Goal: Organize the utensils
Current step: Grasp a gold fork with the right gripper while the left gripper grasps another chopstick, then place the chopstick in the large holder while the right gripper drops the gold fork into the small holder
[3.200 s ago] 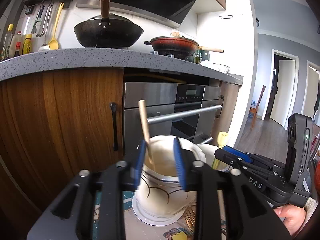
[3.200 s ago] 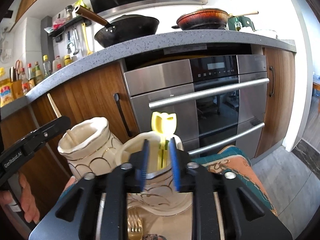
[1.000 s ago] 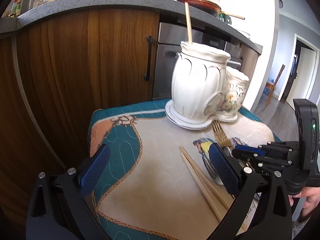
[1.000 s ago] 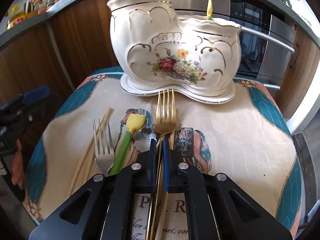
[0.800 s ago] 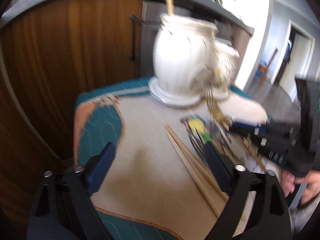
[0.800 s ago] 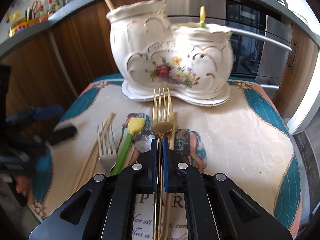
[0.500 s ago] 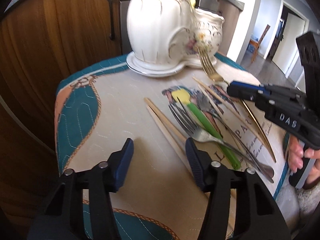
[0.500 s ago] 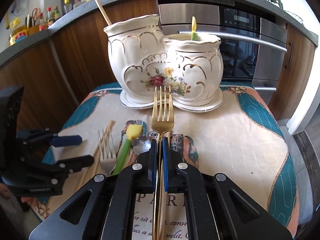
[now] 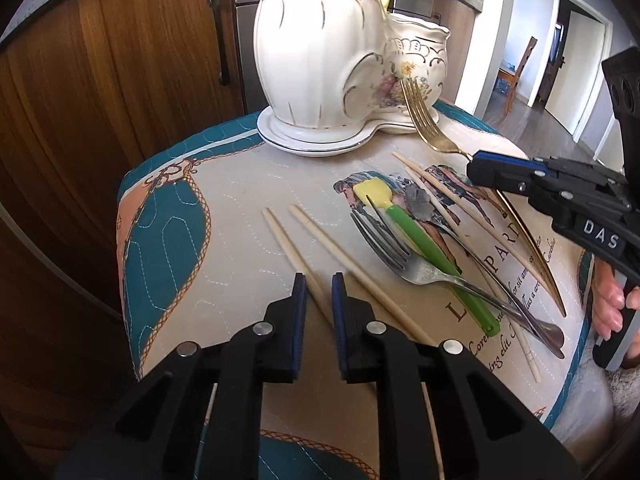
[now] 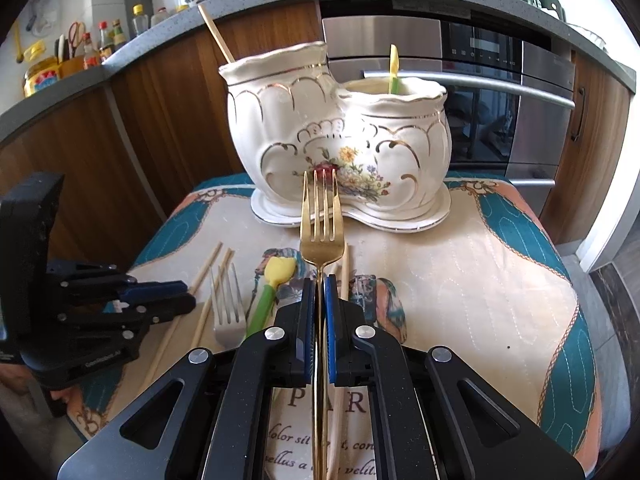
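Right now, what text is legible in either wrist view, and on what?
"DAS" on the right gripper.
"PAR" on the printed mat; in the left wrist view an "L" stands ahead of it.
Italic lines beneath, fragments only: "olor sit", "con", "velit".
Small white lettering on the left gripper: too blurred.
Oven panel markings, bottle labels: too small.

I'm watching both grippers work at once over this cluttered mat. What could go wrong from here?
The left gripper, jaws just closing, has one chopstick between its pads, with its twin just outside; the grip may slip or nudge it. The right gripper pinches the gold fork on its thin handle, so it might pivot near the ceramic holder.
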`<state>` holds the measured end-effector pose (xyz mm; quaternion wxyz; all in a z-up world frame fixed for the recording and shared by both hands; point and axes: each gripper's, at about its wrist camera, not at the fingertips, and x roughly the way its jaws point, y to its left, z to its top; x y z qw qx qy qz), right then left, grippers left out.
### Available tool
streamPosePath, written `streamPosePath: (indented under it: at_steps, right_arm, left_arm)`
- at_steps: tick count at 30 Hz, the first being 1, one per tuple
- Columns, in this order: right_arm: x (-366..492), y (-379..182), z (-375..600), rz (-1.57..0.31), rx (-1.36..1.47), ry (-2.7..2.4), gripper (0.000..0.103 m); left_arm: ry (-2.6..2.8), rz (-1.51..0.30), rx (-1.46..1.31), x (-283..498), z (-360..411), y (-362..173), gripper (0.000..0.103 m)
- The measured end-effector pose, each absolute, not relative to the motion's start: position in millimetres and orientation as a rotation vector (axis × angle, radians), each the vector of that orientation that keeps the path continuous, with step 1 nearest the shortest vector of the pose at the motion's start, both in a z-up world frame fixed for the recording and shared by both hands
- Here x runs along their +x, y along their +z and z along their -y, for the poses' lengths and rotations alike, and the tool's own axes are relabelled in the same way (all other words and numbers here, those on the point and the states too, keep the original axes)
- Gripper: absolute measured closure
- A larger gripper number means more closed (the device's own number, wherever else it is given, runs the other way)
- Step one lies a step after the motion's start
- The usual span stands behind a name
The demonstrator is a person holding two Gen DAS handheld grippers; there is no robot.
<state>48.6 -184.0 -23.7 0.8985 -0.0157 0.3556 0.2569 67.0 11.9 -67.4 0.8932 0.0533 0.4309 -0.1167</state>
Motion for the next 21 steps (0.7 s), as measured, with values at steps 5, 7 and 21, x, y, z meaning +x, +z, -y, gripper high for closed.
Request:
streamPosePath:
  at_steps: [5, 7, 21]
  right_arm:
    - [45.6, -17.6, 189.3, -0.717, -0.006, 0.541, 0.097]
    - [45.4, -15.1, 192.2, -0.712, 0.007, 0.549, 0.097]
    - [31.9, 9.1, 212.2, -0.619, 0.083, 0.610, 0.097]
  left_arm:
    - [-0.260, -0.894, 0.132, 61.6, -7.6, -59.9, 0.098]
    - [-0.251, -0.897, 0.138, 59.8, -5.5, -56.0, 0.098]
    - [-0.186, -0.942, 0.152, 50.7, 1.3, -61.5, 0.097]
